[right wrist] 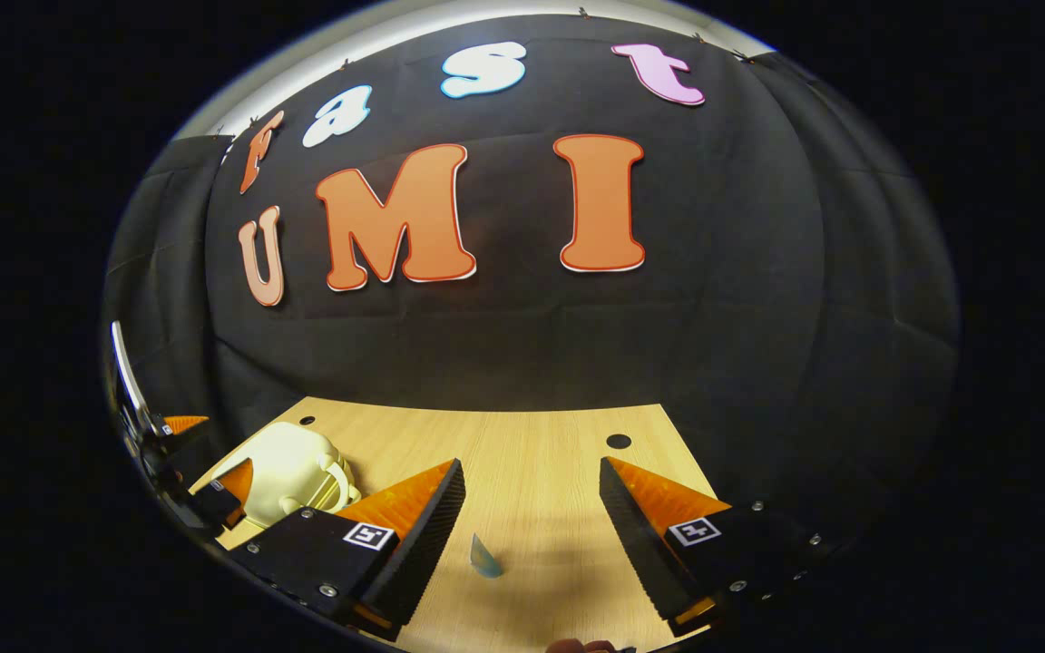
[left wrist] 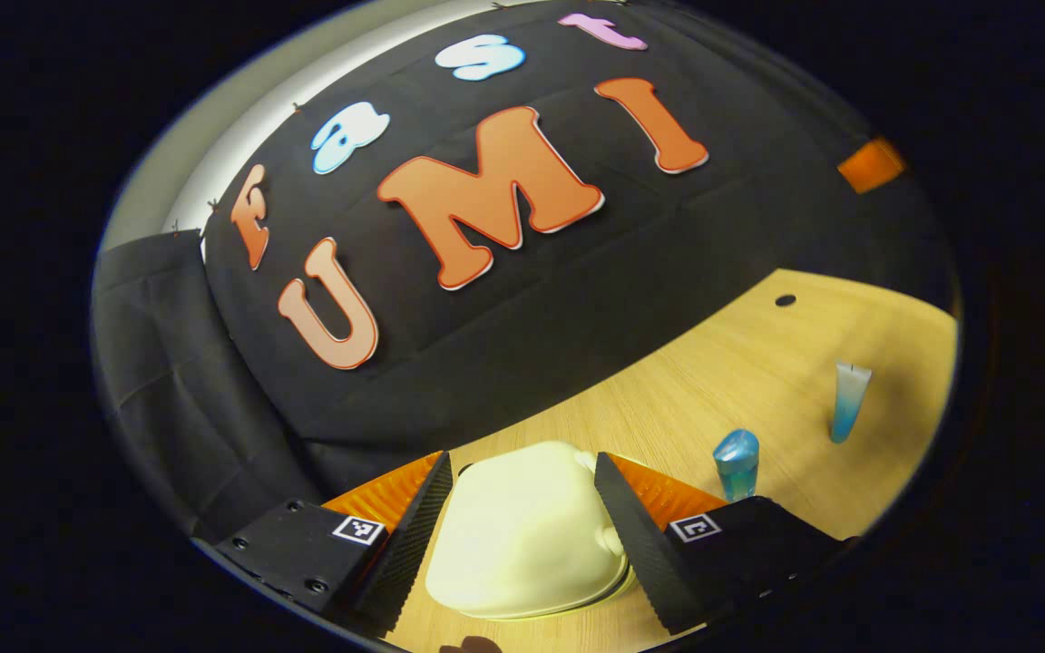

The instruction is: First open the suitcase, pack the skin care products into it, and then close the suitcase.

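Fingers of the left gripper (left wrist: 520, 512) stand wide apart around the cream suitcase (left wrist: 527, 535), lid down, not visibly pressing it. Ahead to their right stand a blue bottle (left wrist: 737, 462) and, farther off, a blue tube (left wrist: 847, 401). Right gripper (right wrist: 532, 535) gapes empty over the wooden table (right wrist: 532, 453), tube tip between its fingers. Nothing looks packed; opening seems barely begun.

Wooden table (right wrist: 532, 453) with holes (right wrist: 618, 441), black cloth wall (right wrist: 740, 299).

Even overhead light, sharp focus, strong fisheye bending at edges, soft shadows
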`<state>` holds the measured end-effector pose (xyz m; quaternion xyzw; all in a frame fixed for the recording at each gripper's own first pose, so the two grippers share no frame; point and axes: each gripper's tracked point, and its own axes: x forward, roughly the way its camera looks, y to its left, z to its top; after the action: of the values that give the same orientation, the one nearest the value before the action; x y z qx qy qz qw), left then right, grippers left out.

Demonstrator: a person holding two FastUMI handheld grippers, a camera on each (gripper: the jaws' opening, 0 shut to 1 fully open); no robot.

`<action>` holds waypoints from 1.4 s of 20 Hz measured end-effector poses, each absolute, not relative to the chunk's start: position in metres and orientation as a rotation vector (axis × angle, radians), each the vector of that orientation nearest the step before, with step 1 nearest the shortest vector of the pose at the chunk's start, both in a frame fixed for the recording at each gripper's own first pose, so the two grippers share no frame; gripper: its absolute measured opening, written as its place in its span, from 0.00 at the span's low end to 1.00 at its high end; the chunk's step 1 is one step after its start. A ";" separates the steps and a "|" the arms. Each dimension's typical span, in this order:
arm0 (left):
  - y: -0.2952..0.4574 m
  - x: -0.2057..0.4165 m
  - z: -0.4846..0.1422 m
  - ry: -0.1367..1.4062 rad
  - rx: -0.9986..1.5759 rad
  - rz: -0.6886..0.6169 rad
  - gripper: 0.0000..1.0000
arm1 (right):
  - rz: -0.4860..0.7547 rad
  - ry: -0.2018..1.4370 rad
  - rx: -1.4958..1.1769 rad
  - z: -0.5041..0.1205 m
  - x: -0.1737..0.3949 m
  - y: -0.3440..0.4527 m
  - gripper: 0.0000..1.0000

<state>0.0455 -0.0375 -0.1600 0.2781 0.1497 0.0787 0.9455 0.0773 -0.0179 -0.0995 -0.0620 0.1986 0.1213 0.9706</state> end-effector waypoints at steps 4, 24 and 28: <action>-0.050 0.052 -0.205 0.372 0.727 0.127 0.98 | 0.210 0.446 -0.112 -0.110 0.082 -0.044 0.94; -0.049 0.095 -0.314 0.646 1.093 -0.044 0.97 | 0.058 0.533 -0.014 -0.140 0.104 -0.098 0.94; -0.054 0.100 -0.329 0.715 1.106 -0.078 0.97 | 0.029 0.541 -0.001 -0.142 0.104 -0.111 0.94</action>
<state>0.0998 -0.0544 -0.3289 0.5135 0.3324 -0.0361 0.7903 0.1039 -0.1113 -0.1421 -0.0004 0.2672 0.0145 0.9635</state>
